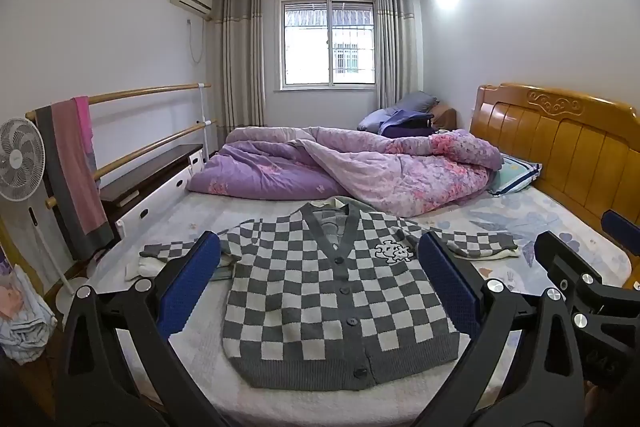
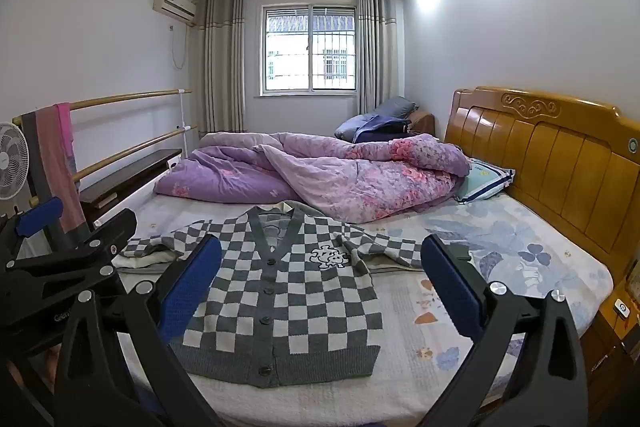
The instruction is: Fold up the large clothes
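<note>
A: Report the position of the garment.

B: The checkered cardigan (image 1: 340, 291) lies flat on the bed (image 1: 520, 223), front side up and buttoned, hem toward the cameras, V-neck toward 12 o'clock. In the left wrist view it occupies the centre; in the right wrist view it sits left of centre, toward 9 o'clock. Both sleeves are spread outward, to 9 and 3 o'clock, cuffs resting on the sheet. A white embroidered patch (image 1: 394, 251) sits on the chest.

A: State of the left gripper?

B: The left gripper (image 1: 320, 259) is fully released. Its blue pads (image 1: 192, 283) stand well apart at 8 and 4 o'clock of the frame, with nothing between them. It hovers above the cardigan, apart from the fabric, pointing slightly downward.

A: And the right gripper?

B: The right gripper (image 2: 320, 263) is likewise spread wide and holds nothing. It hovers above the near edge of the bed. Each gripper shows at the edge of the other's view: the right one at 3 o'clock, the left one at 9 o'clock.

A: Surrounding items?

B: A purple floral quilt (image 1: 360, 171) is bunched at 12 o'clock beyond the cardigan, just beside its collar. A wooden headboard (image 1: 560, 143) stands at 2 o'clock, with a pillow (image 1: 516, 175) at its base. A fan (image 1: 18, 167) stands at 9 o'clock.
</note>
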A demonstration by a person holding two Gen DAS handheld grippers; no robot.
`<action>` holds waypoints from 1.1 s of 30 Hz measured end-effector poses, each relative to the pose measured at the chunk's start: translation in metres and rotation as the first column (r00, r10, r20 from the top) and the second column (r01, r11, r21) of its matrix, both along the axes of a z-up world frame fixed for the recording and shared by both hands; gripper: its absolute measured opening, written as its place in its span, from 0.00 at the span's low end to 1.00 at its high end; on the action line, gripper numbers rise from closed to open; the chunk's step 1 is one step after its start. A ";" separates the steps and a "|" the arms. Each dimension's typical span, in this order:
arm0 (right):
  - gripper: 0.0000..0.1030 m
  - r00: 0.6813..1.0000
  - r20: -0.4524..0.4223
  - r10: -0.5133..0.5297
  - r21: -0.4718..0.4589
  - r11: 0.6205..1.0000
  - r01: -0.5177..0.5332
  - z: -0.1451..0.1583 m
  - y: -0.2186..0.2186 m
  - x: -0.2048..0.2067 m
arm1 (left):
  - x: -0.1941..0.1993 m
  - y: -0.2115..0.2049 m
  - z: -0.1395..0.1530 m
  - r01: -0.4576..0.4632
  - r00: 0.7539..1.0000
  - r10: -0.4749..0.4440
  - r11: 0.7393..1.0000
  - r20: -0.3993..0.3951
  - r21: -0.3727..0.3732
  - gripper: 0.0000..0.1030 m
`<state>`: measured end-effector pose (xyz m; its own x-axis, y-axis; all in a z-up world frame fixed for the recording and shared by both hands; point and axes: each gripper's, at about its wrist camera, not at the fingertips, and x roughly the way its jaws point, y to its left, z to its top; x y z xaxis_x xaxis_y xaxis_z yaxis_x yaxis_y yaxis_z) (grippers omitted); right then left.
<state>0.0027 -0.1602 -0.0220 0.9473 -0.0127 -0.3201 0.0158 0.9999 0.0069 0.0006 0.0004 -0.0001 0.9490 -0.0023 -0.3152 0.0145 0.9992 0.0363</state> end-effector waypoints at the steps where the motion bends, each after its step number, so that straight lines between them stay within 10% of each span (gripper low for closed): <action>1: 0.93 1.000 0.001 0.001 0.001 1.000 -0.001 0.000 0.000 0.000 | 0.000 0.000 0.000 -0.002 1.000 0.002 1.000 0.001 0.000 0.95; 33: 0.93 1.000 0.006 -0.003 -0.004 1.000 0.003 -0.001 -0.008 -0.004 | 0.004 0.004 -0.007 -0.001 1.000 0.001 1.000 0.002 -0.007 0.96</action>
